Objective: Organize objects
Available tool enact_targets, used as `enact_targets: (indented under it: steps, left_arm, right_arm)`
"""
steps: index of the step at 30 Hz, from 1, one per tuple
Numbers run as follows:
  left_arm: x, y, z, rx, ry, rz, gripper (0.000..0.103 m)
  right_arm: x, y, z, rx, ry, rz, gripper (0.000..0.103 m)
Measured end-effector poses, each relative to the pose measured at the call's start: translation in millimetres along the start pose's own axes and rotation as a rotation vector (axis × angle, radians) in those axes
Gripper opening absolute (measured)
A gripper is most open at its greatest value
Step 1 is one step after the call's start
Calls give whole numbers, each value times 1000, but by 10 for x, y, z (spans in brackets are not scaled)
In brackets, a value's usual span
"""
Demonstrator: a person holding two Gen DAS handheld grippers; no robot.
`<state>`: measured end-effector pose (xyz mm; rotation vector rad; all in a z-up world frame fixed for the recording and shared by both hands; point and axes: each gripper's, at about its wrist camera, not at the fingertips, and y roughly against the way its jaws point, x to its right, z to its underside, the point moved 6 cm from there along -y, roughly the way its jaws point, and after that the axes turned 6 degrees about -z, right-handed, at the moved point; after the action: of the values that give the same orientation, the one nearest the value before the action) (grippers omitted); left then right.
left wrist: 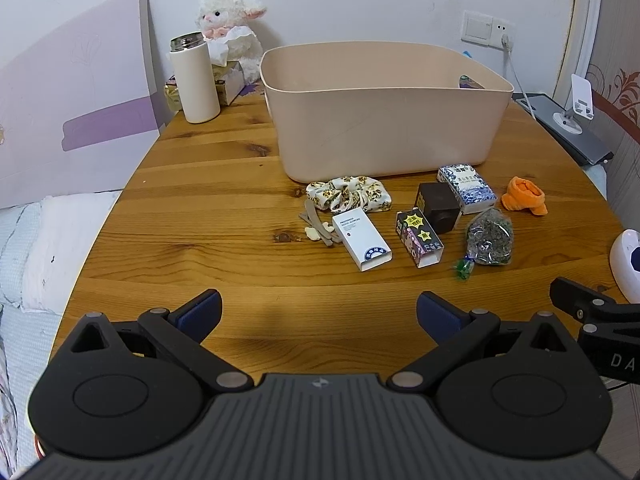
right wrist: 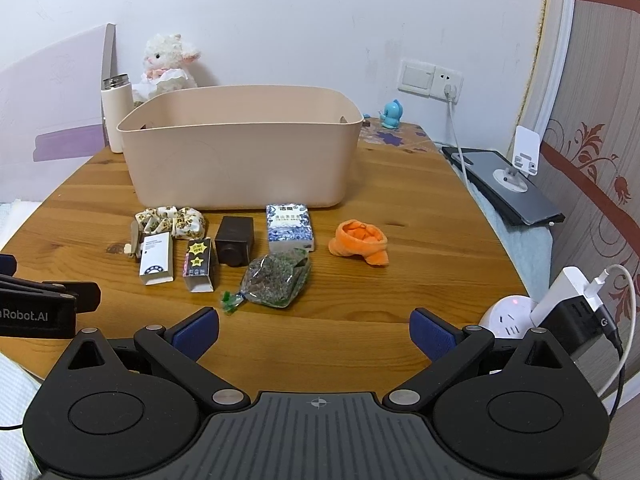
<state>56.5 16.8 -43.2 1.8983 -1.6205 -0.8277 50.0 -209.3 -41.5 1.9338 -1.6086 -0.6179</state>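
A beige bin (left wrist: pixel 384 128) (right wrist: pixel 240 152) stands on the round wooden table (left wrist: pixel 200 208). In front of it lie a floral scrunchie (left wrist: pixel 348 194) (right wrist: pixel 170 220), a white box (left wrist: pixel 361 239) (right wrist: pixel 157 258), a dark printed box (left wrist: pixel 419 238) (right wrist: pixel 199 266), a black cube (left wrist: pixel 438 206) (right wrist: pixel 235 240), a blue-white box (left wrist: pixel 466 188) (right wrist: pixel 290 227), a clear bag of dried herbs (left wrist: pixel 489 236) (right wrist: pixel 276 278) and an orange cloth (left wrist: pixel 525 195) (right wrist: pixel 360 243). My left gripper (left wrist: pixel 319 314) and right gripper (right wrist: pixel 314 330) are open and empty, near the table's front edge.
A white flask (left wrist: pixel 195 80) and a plush lamb (left wrist: pixel 232 28) stand at the back left. A dark tablet with a phone stand (right wrist: pixel 508 188) lies off the right edge. A power strip with chargers (right wrist: pixel 560 308) sits at the front right.
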Motion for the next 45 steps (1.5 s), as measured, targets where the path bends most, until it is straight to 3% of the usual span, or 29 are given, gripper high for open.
enact_targets:
  steps: [28,34,40,41,44,45]
  left_arm:
    - [110,-600,-206,-60,34,2,103]
    - [109,-828,-235,-101,78,22,103]
    - [115,-915,-298,-93,96,13,102]
    - [120,-930,-302,-93,97,12,102]
    - [130,-979,-279,-110,110,17,88]
    - [131,-995,-262,-119,115,23,89]
  right_arm:
    - [177,-593,-98,-51,-72,-87,101]
    - [172,-786,-169,-56,-68,-116,95]
    - [121,-964,-229,-60,-54,-136,91]
    - [113,-987,-234,-61,-51,-139,91]
    - [93,-1049,-237,-66,-43,-151,88]
    - [89,-1070,-237,-69,-41,-156,88]
